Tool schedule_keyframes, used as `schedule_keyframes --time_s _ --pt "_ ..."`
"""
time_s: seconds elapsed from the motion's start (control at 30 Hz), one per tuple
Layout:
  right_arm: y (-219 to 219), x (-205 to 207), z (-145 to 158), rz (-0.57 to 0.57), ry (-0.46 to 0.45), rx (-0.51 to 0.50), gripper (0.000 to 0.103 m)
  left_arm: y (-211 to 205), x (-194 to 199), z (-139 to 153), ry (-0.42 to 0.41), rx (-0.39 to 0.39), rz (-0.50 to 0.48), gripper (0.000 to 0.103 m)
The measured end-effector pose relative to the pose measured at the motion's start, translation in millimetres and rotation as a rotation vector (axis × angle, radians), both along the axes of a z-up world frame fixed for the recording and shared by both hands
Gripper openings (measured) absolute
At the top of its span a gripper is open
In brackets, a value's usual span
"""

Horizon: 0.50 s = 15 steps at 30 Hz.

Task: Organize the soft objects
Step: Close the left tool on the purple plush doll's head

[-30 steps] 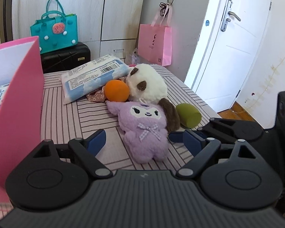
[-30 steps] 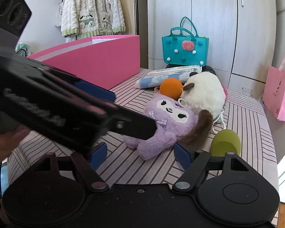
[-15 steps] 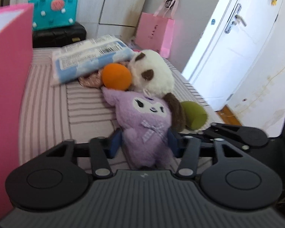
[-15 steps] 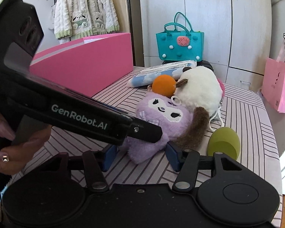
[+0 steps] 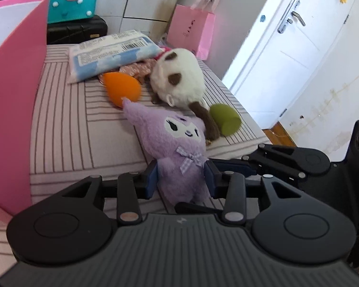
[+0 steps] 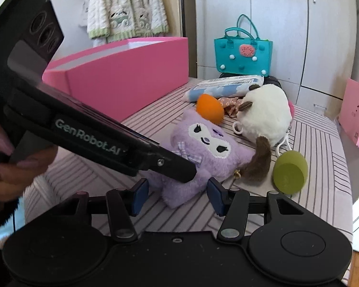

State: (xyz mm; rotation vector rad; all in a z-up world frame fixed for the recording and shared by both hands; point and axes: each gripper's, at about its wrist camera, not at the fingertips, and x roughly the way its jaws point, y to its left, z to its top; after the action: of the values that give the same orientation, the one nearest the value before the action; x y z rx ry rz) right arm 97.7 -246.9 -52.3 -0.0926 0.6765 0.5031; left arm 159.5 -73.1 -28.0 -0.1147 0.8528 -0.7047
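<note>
A purple plush (image 5: pixel 179 138) lies on the striped table (image 5: pixel 67 131), head toward a white plush (image 5: pixel 179 79). My left gripper (image 5: pixel 182 179) is closing, and its blue pads press the purple plush's body from both sides. From the right wrist view its black finger (image 6: pixel 155 157) reaches across to the purple plush (image 6: pixel 208 143). My right gripper (image 6: pixel 178 197) is closing too; the plush's lower end lies between its pads without touching them. An orange sponge (image 5: pixel 122 88) and a green sponge (image 5: pixel 225 119) lie beside the plushes.
A pink box (image 5: pixel 14 95) stands open at the left. A tissue pack (image 5: pixel 112 52) lies behind the toys. Beyond the table are a teal bag (image 5: pixel 69 0), a black case (image 5: pixel 76 28) and a pink paper bag (image 5: pixel 191 28). A hand (image 6: pixel 9 172) holds the left gripper.
The left jaws went from wide open to pressing on the purple plush, which has turned and shifted away from the white plush. The right jaws have narrowed around its lower end.
</note>
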Motion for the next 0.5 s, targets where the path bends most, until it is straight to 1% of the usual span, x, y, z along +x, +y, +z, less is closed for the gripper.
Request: schedule_keyframes --time_s 0.1,0.13,0.17,0.23,0.27,0.3,0.33,0.37,0.4,0.5 --pt "-4.6 -6.0 2.8 0.008 0.0 -0.02 0.058 2.0 -0.7 -1.3 0.018 -0.014 -0.009 0.041" --pt "-6.7 -7.6 4.4 0.009 -0.001 -0.025 0.058 2.9 -1.0 -0.9 0.013 -0.013 -0.005 0.043" --pt "-8.5 -8.0 6.2 0.006 -0.003 -0.029 0.058 3.1 -1.8 -0.1 0.002 -0.007 0.006 0.047" --pt "-11.9 -8.6 7.7 -0.017 -0.002 -0.026 0.06 2.4 -2.6 2.3 -0.036 0.015 0.039 0.054" --pt "-13.0 -8.8 7.5 -0.03 0.004 -0.018 0.066 2.0 -3.5 3.3 -0.049 0.021 0.045 0.055" --pt "-14.3 -8.1 6.1 -0.039 0.013 0.003 0.069 1.5 -1.4 3.5 -0.049 0.02 0.05 0.055" --pt "-14.6 -7.3 4.5 -0.042 0.024 0.027 0.069 1.9 1.2 3.1 -0.042 0.013 0.057 0.056" --pt "-14.3 -5.2 2.5 -0.047 0.037 0.052 0.072 2.0 3.3 2.7 -0.037 0.009 0.062 0.056" --pt "-12.2 -3.1 0.1 -0.062 0.052 0.075 0.077 2.0 4.0 2.4 -0.037 0.01 0.067 0.056" --pt "-7.5 2.2 -4.3 -0.117 0.059 0.128 0.079 1.5 7.4 0.0 -0.024 0.015 0.107 0.055"
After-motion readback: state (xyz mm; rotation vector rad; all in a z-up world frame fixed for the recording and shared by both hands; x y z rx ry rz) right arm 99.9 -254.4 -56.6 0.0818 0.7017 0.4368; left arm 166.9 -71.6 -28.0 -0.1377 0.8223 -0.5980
